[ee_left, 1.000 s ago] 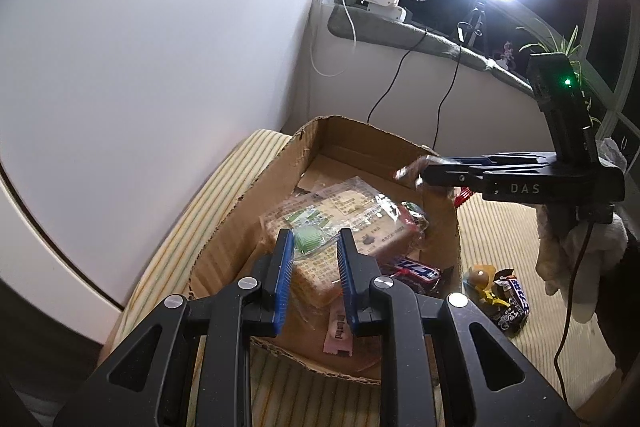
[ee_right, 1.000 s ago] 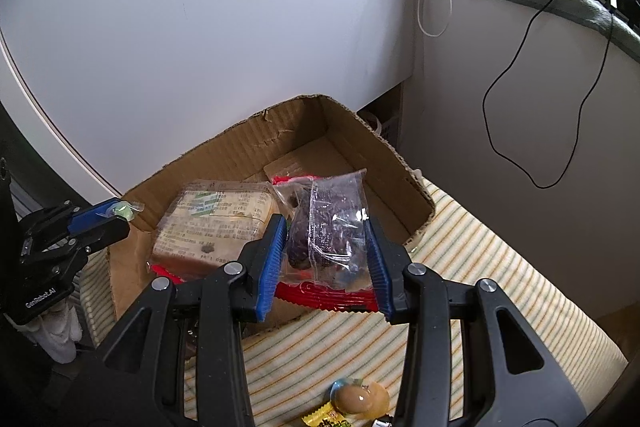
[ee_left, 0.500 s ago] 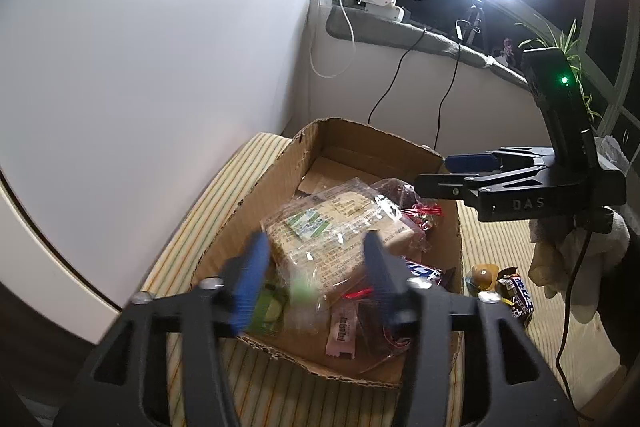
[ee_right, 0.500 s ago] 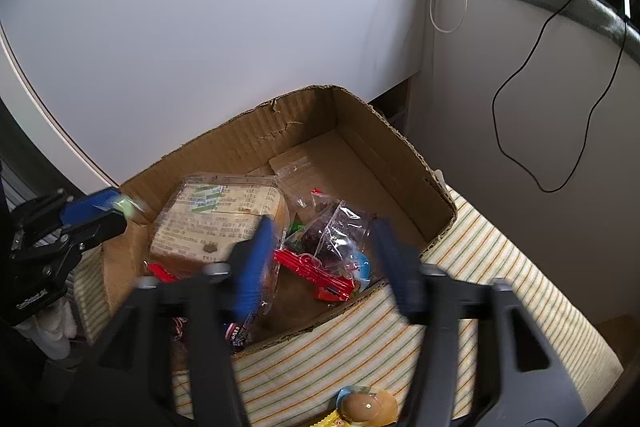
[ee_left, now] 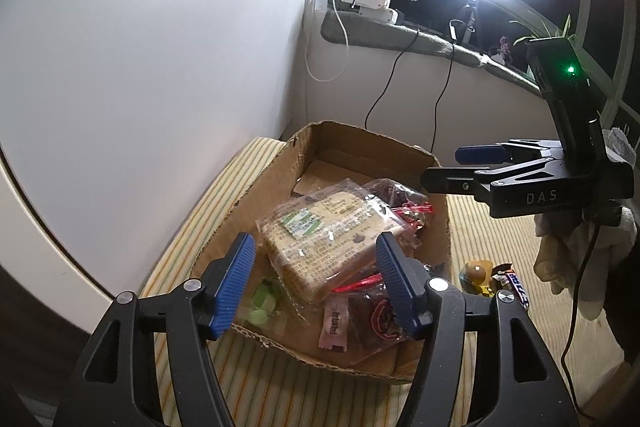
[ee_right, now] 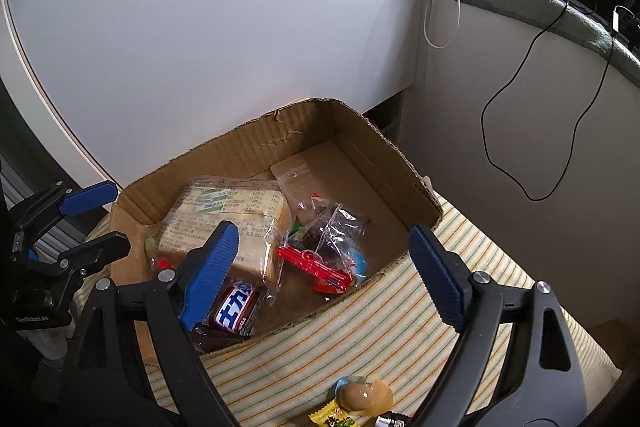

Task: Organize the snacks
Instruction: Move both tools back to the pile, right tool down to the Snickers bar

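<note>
Striped cushion (ee_right: 472, 247) under cardboard box (ee_right: 384, 163), snacks heaped at its six o'clock end, left gripper (ee_left: 316, 283) and right gripper (ee_right: 324, 275) above, jaws opening and empty, apparently releasing packets; wrapped candies (ee_right: 360, 397) outside, unsorted.

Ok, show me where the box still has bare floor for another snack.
The cardboard box has bare floor in its far corner, between the back walls, the bread pack and the clear dark-snack bag. The near half is crowded: bread, red-striped packet, chocolate bar. Both tools' jaws are opening, empty.
</note>
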The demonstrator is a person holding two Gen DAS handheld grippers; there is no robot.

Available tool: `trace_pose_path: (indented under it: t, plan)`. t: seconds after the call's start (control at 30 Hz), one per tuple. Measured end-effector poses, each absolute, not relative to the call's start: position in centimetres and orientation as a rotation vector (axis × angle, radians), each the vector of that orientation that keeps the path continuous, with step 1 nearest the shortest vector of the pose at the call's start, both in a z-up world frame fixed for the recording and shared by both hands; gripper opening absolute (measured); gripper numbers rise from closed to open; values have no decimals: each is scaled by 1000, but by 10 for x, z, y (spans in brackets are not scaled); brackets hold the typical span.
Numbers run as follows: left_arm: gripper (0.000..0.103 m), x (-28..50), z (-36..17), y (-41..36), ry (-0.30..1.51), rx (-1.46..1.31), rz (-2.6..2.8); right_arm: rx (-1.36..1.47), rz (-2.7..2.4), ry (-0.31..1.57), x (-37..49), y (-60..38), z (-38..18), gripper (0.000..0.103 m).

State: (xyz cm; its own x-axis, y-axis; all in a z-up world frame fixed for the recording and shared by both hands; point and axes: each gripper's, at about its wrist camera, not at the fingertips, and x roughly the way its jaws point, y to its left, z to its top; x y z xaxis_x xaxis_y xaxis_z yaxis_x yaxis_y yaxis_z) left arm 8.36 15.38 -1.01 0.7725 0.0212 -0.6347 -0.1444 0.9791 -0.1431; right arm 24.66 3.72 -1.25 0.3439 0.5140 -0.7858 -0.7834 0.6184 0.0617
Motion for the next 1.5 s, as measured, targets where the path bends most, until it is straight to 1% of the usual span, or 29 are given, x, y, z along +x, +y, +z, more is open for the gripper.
trace_pose_path:
  t: [0.53,1.0,1.27,1.5]
  plan:
    - [63,63,14,123,636,-139,59,-353,862,822,220,3,13,90]
    - [63,54,24,88,619,-101,10,-345,854,796,202,-36,30,90]
    - [63,52,19,64,634,-88,-32,-340,841,806,197,-64,27,90]
    - [63,52,8,40,665,-92,-84,-327,818,843,199,-97,13,90]
